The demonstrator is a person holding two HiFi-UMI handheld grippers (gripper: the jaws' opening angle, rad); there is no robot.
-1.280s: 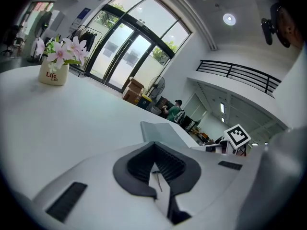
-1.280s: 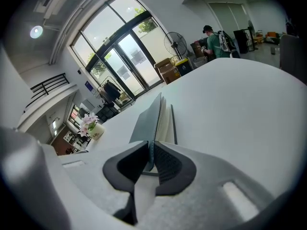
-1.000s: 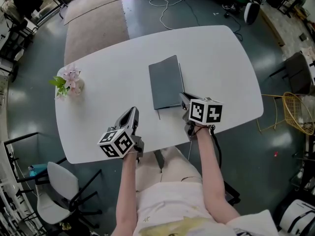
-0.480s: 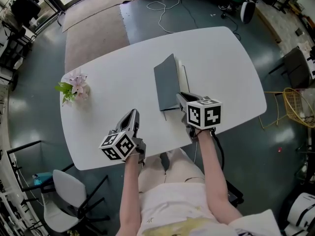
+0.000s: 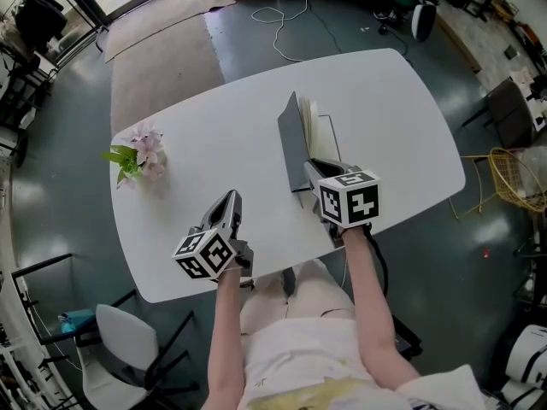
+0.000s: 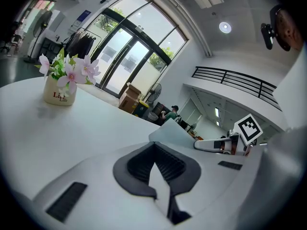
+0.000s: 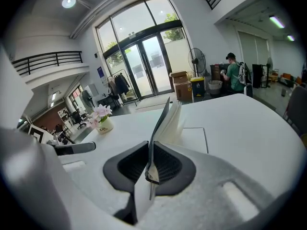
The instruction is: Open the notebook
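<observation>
A white rounded table (image 5: pixel 214 126) stands on a dark grey floor. On it lies a grey-covered notebook (image 5: pixel 293 143), its cover raised almost upright along the left side, with pale pages fanned out to the right. The right gripper (image 5: pixel 314 169) meets the cover's near edge. The left gripper (image 5: pixel 228 200) hangs over bare tabletop, well apart from the notebook, with nothing at its tips. A small pot of pink flowers (image 5: pixel 141 156) sits near the table's left edge. A beige rug (image 5: pixel 162 49) and a white cable (image 5: pixel 291 15) lie on the floor beyond.
</observation>
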